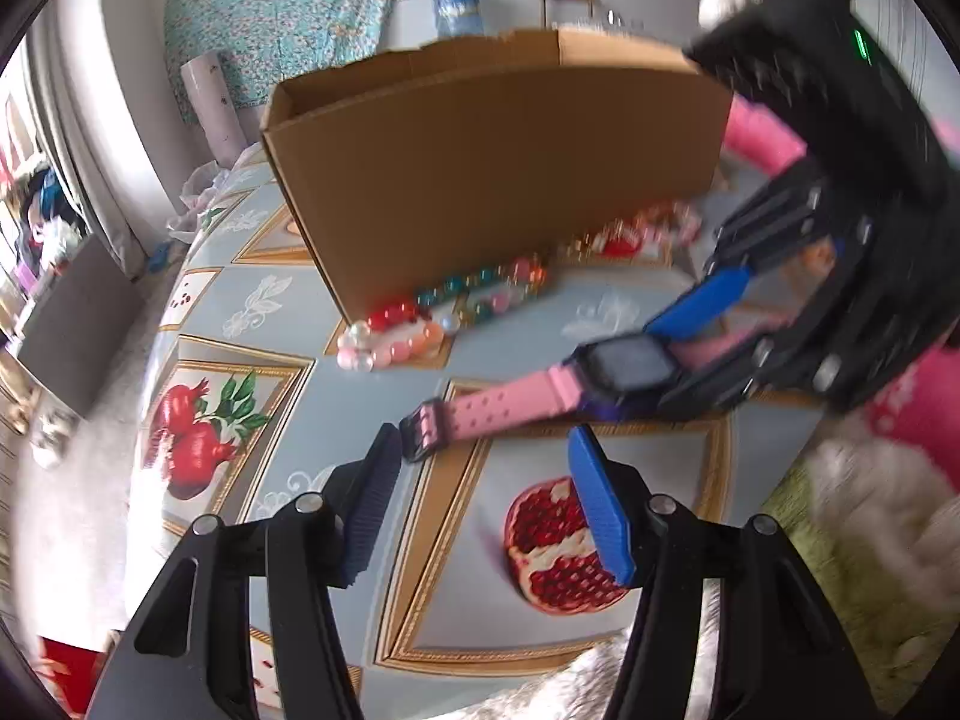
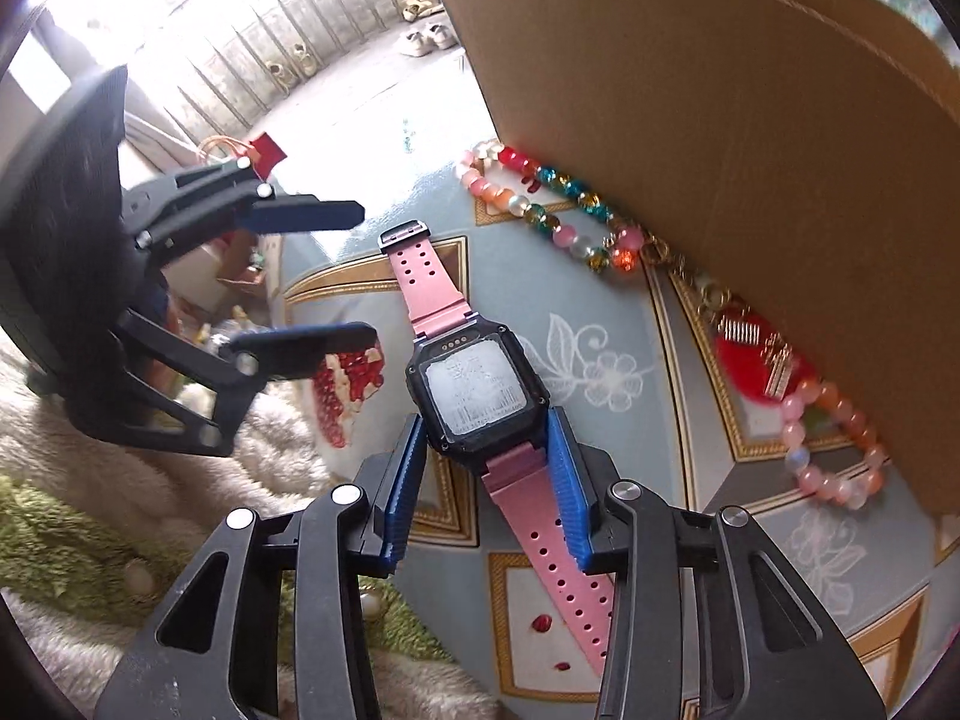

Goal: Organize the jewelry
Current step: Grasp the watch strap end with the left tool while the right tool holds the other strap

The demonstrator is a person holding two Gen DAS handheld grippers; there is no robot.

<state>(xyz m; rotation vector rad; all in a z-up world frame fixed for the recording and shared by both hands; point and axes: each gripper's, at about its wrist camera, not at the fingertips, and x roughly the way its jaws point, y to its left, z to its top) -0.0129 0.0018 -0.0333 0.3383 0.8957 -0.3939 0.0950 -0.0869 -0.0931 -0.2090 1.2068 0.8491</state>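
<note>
Between right tongs (image 2: 487, 450) — pink watch (image 2: 477, 390), clamped.

Pomegranate-print tablecloth (image 1: 372, 324), bearing a cardboard box (image 1: 498, 180) with bead bracelets (image 2: 564, 210) along its base.

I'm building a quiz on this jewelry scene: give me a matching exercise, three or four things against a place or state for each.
Things:
1. pink watch
2. left gripper
3. bead bracelets
4. cardboard box

States or places:
A. open, holding nothing
B. lying along the foot of the box wall
C. standing on the patterned tablecloth
D. clamped at its case between the right gripper fingers

Pairs: 1-D, 2-A, 3-B, 4-C
</note>
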